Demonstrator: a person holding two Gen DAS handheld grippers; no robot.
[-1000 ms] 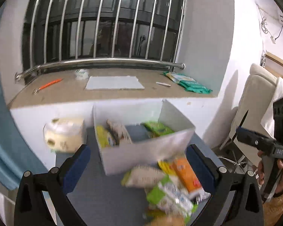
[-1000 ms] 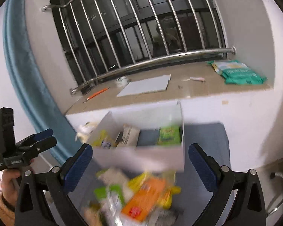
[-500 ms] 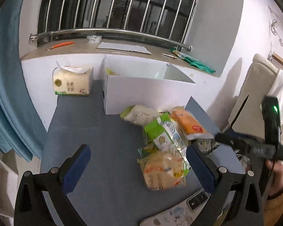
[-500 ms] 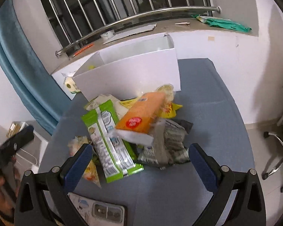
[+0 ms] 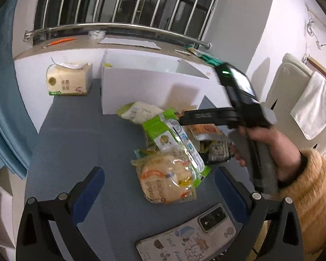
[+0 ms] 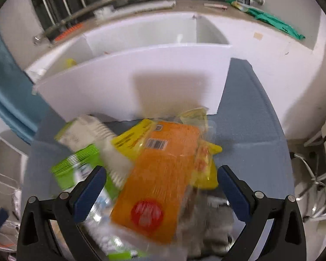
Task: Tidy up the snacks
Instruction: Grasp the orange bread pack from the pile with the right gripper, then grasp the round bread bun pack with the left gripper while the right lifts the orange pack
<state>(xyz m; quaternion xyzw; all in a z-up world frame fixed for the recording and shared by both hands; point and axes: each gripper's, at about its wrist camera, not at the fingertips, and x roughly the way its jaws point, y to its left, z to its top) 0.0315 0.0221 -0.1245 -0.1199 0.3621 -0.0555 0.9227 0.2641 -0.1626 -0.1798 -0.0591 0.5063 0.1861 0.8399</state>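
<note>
Fingers (image 6: 232, 187) straddle an orange packet (image 6: 160, 182); left view alone shows a phone (image 5: 187, 235).

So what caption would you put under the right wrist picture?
Open right gripper poised over an orange snack packet atop a snack pile, white box behind.

Probably a home room: barred window (image 5: 123, 2), tissue pack (image 5: 68, 80), towel-draped chair (image 5: 302, 100), phone (image 5: 187, 237) on the table (image 5: 80, 148)

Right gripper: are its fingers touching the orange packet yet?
Cannot tell. In the right wrist view the open right gripper frames the blurred orange packet, with pile showing beside each pad. Nothing shows its height above the packet.
</note>
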